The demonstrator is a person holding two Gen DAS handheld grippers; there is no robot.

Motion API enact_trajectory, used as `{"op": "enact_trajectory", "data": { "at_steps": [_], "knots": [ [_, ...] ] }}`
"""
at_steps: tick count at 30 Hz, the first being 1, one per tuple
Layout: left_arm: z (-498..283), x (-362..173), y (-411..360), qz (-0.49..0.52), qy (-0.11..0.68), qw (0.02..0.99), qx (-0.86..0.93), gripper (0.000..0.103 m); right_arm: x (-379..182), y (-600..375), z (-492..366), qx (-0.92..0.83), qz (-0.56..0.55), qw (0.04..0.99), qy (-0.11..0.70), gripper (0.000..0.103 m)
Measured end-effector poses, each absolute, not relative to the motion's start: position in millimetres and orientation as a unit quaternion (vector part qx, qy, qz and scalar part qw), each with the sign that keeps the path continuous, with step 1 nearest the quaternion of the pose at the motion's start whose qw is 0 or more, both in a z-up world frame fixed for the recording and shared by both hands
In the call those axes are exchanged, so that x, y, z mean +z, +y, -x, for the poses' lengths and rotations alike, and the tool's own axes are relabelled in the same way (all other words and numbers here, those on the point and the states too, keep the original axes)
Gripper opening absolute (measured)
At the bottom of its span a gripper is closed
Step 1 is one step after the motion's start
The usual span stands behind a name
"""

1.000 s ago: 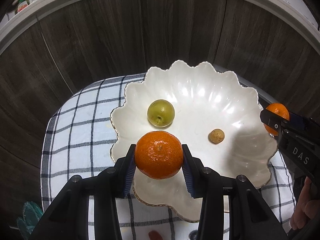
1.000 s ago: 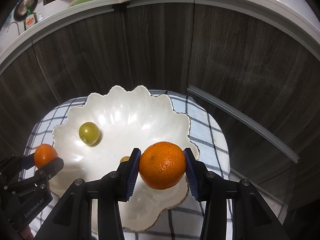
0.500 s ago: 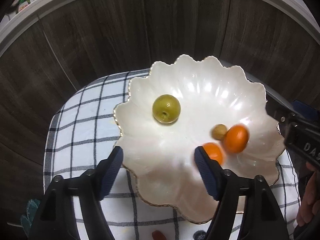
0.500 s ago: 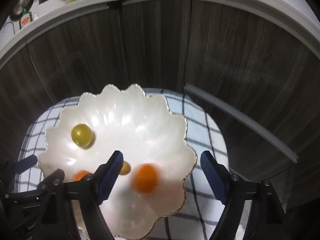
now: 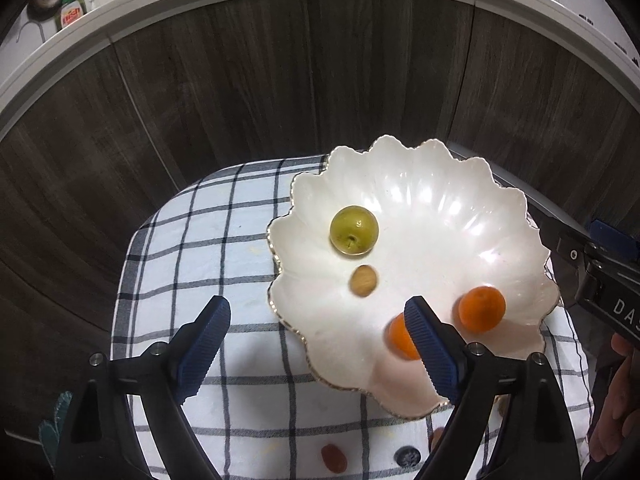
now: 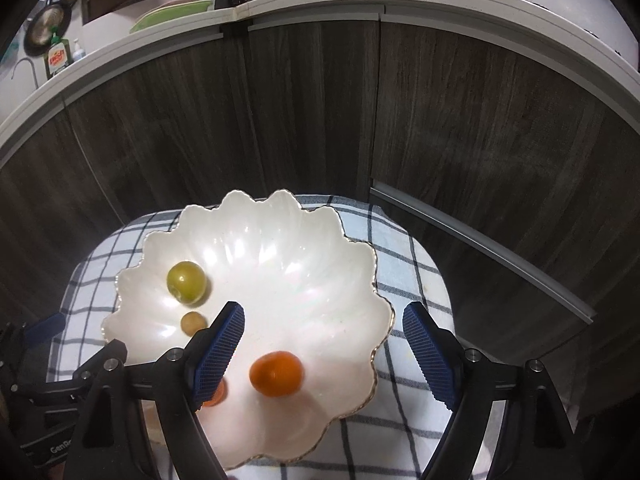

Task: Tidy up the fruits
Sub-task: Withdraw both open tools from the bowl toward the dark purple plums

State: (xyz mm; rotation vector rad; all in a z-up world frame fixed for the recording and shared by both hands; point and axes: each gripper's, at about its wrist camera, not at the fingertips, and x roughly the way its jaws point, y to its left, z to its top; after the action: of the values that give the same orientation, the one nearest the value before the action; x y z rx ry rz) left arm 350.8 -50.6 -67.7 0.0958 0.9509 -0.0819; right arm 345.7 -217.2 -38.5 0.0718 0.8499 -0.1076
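Here left hand-held gripper (image 5: 316, 344) opening, empty; right hand-held gripper (image 6: 324, 352) spread, empty; red fruit (image 5: 333, 457) only in left view.

Both wrist views look down, sharing bowl (image 5: 516, 216).

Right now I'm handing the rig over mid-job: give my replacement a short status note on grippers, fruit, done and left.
Left gripper: empty, jaws opening above the checked cloth.
Right gripper: open, empty, over the bowl.
In the bowl: two oranges, a green fruit, a small tan fruit.
Done: both oranges dropped in.
Left: a small red piece lies on the cloth by the near edge.
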Motion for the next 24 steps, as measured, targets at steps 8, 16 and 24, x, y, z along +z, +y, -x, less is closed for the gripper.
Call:
{"op": "enact_trajectory", "data": {
  "at_steps": [8,16,24],
  "knots": [
    [-329,-57,-42,-0.049,0.448,0.892,-0.036,0.089,-28,-210,-325,-0.048,-0.027,0.914,0.402,0.082],
    [-310,-50,-38,-0.057,0.442,0.894,-0.044,0.089,-20,-205,-303,-0.053,-0.030,0.919,0.390,0.082],
    [-283,-43,-36,-0.057,0.430,0.900,-0.047,0.089,-9,-203,-278,-0.057,-0.034,0.925,0.373,0.082]
  ]
}}
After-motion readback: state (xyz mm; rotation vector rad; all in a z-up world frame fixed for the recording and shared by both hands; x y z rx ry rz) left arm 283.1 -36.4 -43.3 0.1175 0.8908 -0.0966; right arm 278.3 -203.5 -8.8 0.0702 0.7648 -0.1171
